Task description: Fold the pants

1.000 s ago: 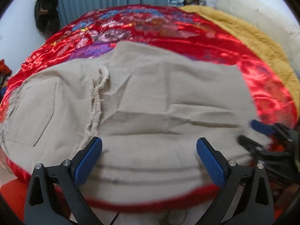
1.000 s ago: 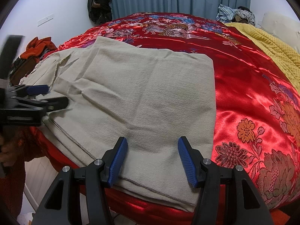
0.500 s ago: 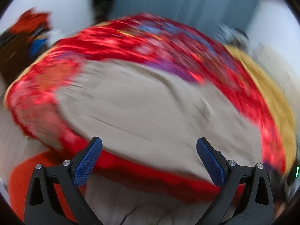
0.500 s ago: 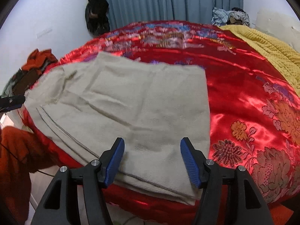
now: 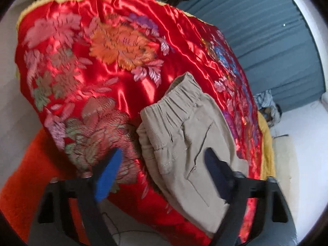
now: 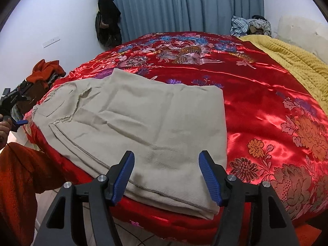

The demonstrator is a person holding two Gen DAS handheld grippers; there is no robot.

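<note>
The beige pants [image 6: 143, 123] lie folded flat on the red satin bedspread [image 6: 256, 106], near its front edge. My right gripper [image 6: 166, 176] hovers over their near hem edge; its jaws are opening and the pads touch nothing. In the rolled left wrist view, the elastic waistband end of the pants [image 5: 184, 127] lies between the fingers of my left gripper [image 5: 162, 174]. Its jaws are closing, with the waist corner between them, but the pads do not press on it. The left gripper [image 6: 14, 112] also shows at the far left of the right wrist view, held by a hand [image 6: 4, 127].
A yellow blanket [image 6: 297, 61] and a white pillow [image 6: 303, 30] lie at the bed's right. A blue curtain [image 6: 184, 6] and a dark hanging bag [image 6: 107, 20] are behind. Orange clothes [image 6: 46, 71] are piled at left. Orange fleecy cloth [image 6: 18, 176] fills the lower left.
My left gripper swung left along the bed edge to the waistband end and rolled over, its jaws narrowing. My right gripper rose slightly and its jaws widened a little.
</note>
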